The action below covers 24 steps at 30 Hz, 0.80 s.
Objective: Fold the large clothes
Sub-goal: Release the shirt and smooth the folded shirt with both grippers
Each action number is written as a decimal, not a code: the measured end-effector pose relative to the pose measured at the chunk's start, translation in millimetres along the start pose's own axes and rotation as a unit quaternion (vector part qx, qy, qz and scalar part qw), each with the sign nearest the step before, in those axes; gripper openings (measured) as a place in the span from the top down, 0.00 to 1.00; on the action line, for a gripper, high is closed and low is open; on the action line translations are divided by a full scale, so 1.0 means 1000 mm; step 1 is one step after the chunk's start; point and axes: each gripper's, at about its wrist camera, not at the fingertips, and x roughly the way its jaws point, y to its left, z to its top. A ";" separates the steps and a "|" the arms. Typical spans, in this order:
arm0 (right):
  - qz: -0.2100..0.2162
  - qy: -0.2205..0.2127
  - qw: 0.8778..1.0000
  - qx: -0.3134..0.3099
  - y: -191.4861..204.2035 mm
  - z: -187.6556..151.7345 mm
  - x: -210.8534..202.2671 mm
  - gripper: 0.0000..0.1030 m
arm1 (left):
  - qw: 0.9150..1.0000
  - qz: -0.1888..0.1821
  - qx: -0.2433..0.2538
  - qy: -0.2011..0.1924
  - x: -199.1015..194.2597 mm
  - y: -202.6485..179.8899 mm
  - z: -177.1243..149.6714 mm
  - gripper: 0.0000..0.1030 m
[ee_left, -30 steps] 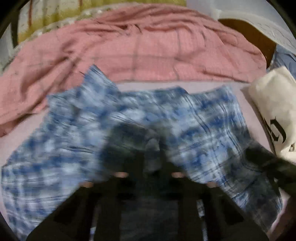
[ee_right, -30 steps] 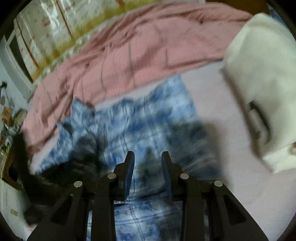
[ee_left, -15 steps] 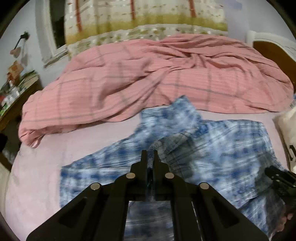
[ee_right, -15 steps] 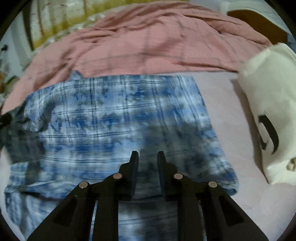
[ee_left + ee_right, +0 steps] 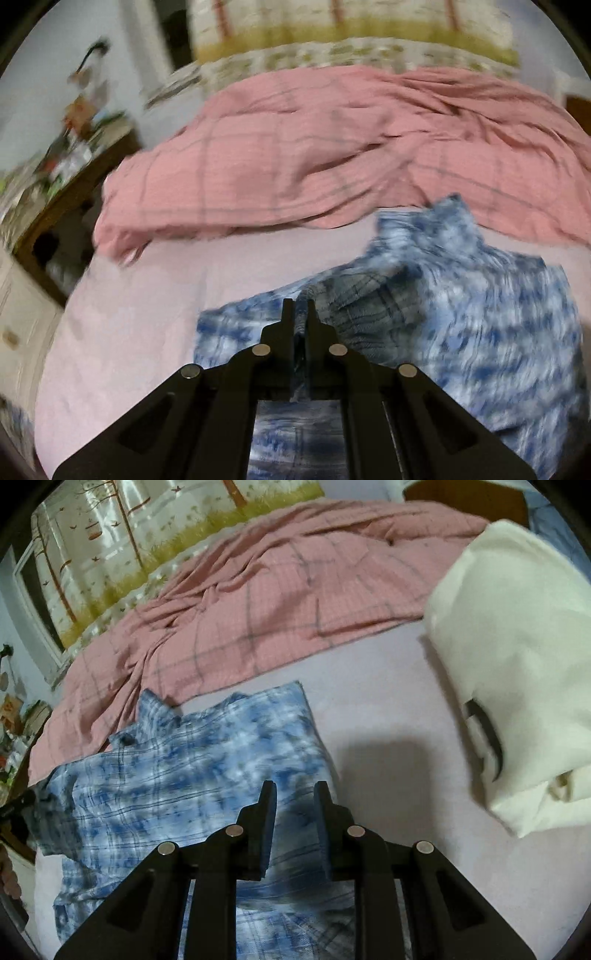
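A blue and white tie-dye plaid shirt (image 5: 461,314) lies on the pale pink bed sheet (image 5: 147,314). My left gripper (image 5: 299,314) is shut on a fold of the shirt's fabric near its left edge, and the cloth runs back between the fingers. In the right wrist view the shirt (image 5: 184,775) lies spread with its collar at the far left. My right gripper (image 5: 293,794) is open and empty, low over the shirt's right part.
A crumpled pink checked blanket (image 5: 332,147) lies across the far side of the bed. A folded cream garment with a black print (image 5: 517,664) lies at the right. A wooden shelf with clutter (image 5: 55,166) stands left of the bed.
My left gripper has closed on the shirt's fabric and moved left with it. My right gripper has opened wider and shifted right, toward the shirt's right edge.
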 end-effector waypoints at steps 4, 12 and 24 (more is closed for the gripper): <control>0.043 0.068 0.993 -0.088 0.034 -0.013 0.025 0.79 | 1.000 -0.011 0.017 0.010 0.016 0.004 -0.007 0.97; -0.054 0.076 0.988 -0.121 0.053 -0.028 0.060 0.79 | 0.998 0.043 0.034 0.030 0.066 0.005 -0.029 0.91; -0.055 0.024 0.987 -0.150 0.063 -0.021 0.029 0.36 | 0.998 -0.007 0.018 -0.058 0.052 0.032 -0.074 0.30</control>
